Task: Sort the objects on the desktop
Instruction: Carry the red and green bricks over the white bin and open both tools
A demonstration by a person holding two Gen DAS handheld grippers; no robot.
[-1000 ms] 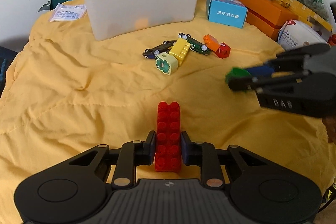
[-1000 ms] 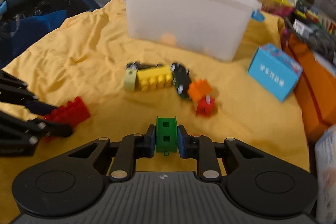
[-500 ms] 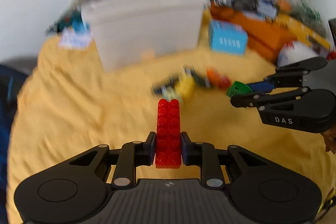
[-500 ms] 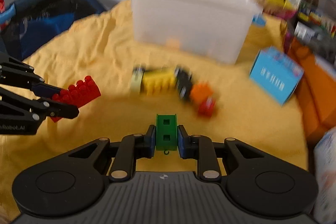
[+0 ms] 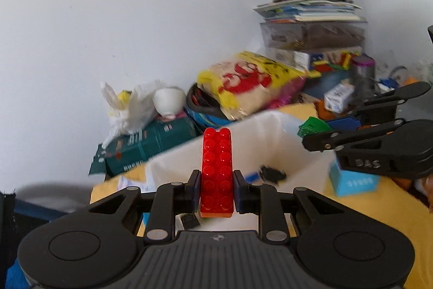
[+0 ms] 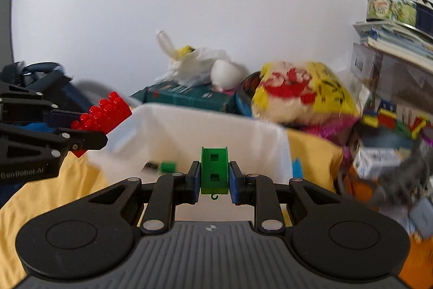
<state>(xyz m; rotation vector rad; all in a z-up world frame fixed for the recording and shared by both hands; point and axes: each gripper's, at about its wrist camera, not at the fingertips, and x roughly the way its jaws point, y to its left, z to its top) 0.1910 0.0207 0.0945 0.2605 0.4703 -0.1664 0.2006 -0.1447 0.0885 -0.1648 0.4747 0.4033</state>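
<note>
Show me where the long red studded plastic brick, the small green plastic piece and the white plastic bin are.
Long red studded plastic brick (image 5: 216, 169): left wrist view, studded top.
Small green plastic piece (image 6: 214, 169): right wrist view, top face.
White plastic bin (image 6: 205, 113): right wrist view, far rim.

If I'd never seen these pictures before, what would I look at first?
Probably the bright red brick pinched in the left tongs, sticking up right in the middle of the left view. Next, the green piece gripped in the right tongs. Both hang over the white bin on the yellow cloth, with a crinkly yellow bag behind it.
</note>
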